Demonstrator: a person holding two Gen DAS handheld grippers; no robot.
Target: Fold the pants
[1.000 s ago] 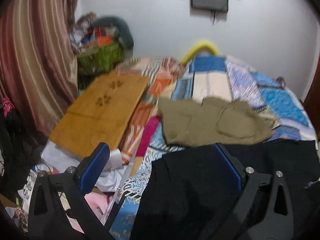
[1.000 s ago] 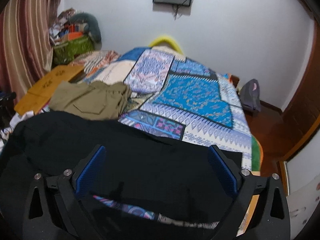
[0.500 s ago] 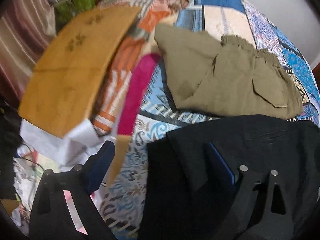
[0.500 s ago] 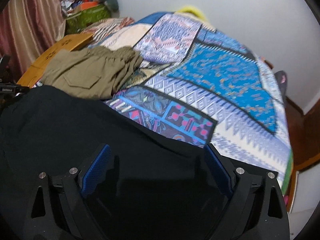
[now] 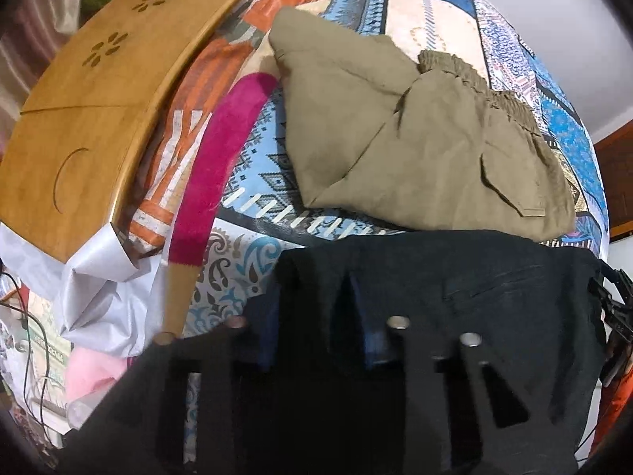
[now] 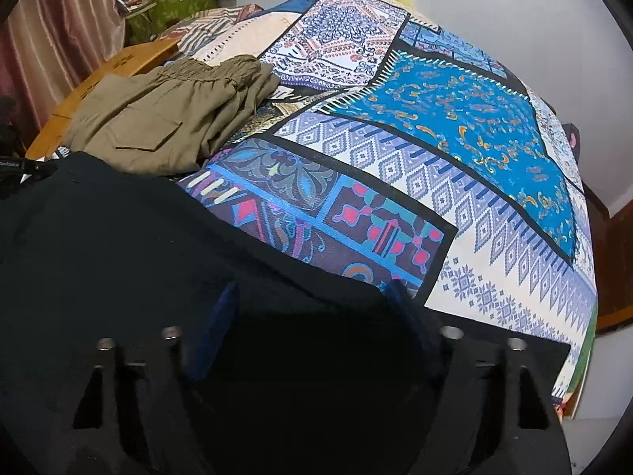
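Both tongs, left point(image 5: 312, 316) and right point(image 6: 312, 316), just closing, black pants point(image 5: 455, 277) between them, grip unclear

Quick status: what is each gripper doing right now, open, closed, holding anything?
Left gripper: jaws have just been closing, pinching the black pants.
Right gripper: jaws have just been closing with the black pants between them; grip cannot be told.
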